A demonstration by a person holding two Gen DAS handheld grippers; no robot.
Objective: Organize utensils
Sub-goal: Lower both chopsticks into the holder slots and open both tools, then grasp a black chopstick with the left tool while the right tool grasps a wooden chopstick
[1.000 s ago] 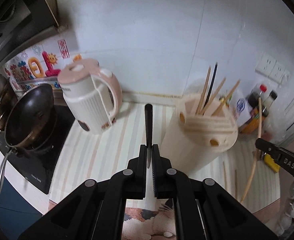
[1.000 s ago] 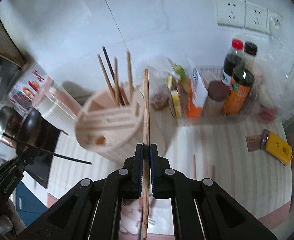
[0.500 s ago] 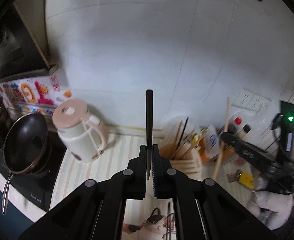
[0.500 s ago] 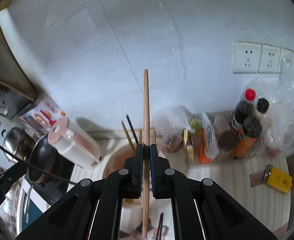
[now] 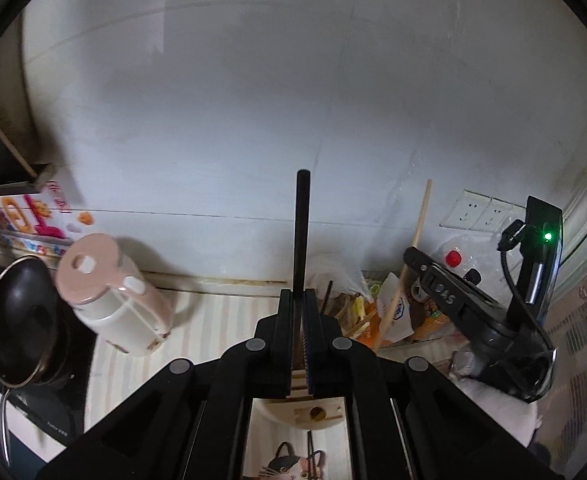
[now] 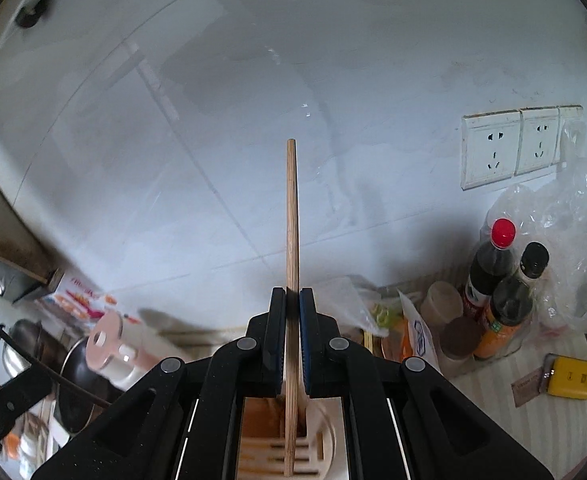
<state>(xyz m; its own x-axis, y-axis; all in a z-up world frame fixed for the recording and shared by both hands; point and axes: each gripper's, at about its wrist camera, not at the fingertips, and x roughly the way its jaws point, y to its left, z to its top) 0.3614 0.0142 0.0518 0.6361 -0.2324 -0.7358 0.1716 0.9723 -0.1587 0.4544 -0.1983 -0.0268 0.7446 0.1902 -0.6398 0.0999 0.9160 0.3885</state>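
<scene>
Chopsticks are in both my grippers, and I judge this to be the carry-and-insert step: each stick is raised over the utensil holder and not yet dropped in. My left gripper (image 5: 302, 312) is pressed tight on a black chopstick (image 5: 302, 232) that stands up past the fingertips toward the wall. My right gripper (image 6: 292, 312) pinches a wooden chopstick (image 6: 292, 216) the same way, its lower end hanging over the slotted top of the beige utensil holder (image 6: 313, 456). In the left view the holder (image 5: 313, 412) sits directly beneath my fingers, just beside the pink electric kettle (image 5: 113, 300).

Next I think I must tip each stick more upright, line its lower end with a slot in the holder, lower it and only then let the jaws part. Doing one stick at a time should keep them from clashing.

Most of the holder is hidden behind my own grippers, so I cannot tell which compartment is free. Chopsticks already standing in it behind my left fingers are too blocked to count, and the black stick's lower end is out of sight.
</scene>
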